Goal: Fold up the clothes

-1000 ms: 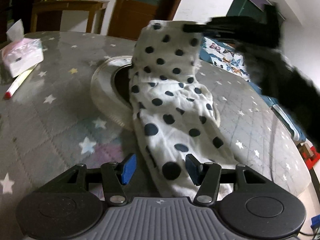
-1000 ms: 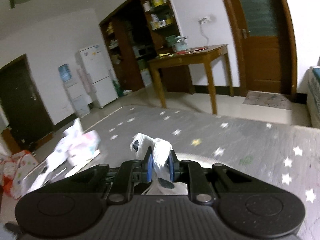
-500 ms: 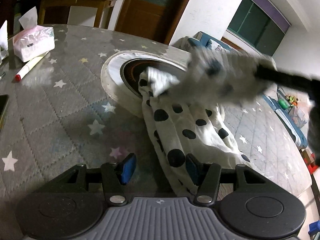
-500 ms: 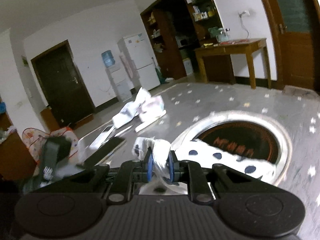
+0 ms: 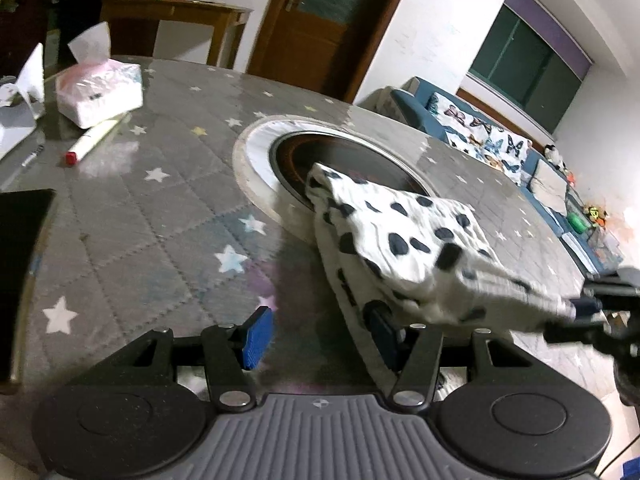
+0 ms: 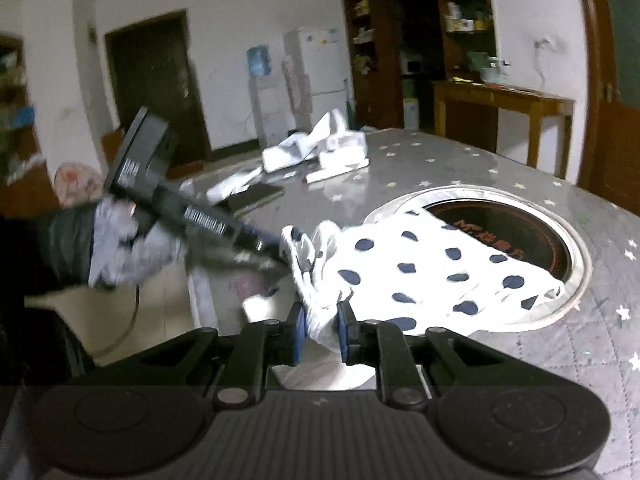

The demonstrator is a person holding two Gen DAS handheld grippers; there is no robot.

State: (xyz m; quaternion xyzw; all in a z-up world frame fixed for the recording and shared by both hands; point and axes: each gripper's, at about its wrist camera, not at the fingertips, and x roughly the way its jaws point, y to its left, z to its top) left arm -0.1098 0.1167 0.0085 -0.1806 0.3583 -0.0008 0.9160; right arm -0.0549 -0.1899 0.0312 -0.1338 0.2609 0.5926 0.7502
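A white cloth with dark dots (image 5: 400, 232) lies folded over itself on the grey starred table (image 5: 140, 220), its far end over the round inset hotplate (image 5: 340, 156). My left gripper (image 5: 318, 334) is open near the table's front edge, and the cloth's lower layer runs past its right finger (image 5: 384, 336). My right gripper (image 6: 322, 328) is shut on a bunched end of the cloth (image 6: 420, 264). In the left wrist view that gripper (image 5: 588, 308) stretches the top layer out to the right. A gloved hand (image 6: 120, 248) holds the left gripper's handle.
A tissue pack (image 5: 100, 88) and a marker (image 5: 94, 142) lie at the table's far left. A dark flat device (image 5: 20, 248) rests at the left edge. Beyond the table stand a blue sofa (image 5: 500, 148), a wooden side table (image 6: 500, 100) and a fridge (image 6: 320, 64).
The right gripper has swung the cloth's end down from high above the table and over towards the front edge, laying the top layer over the lower one. The left gripper has stayed open.
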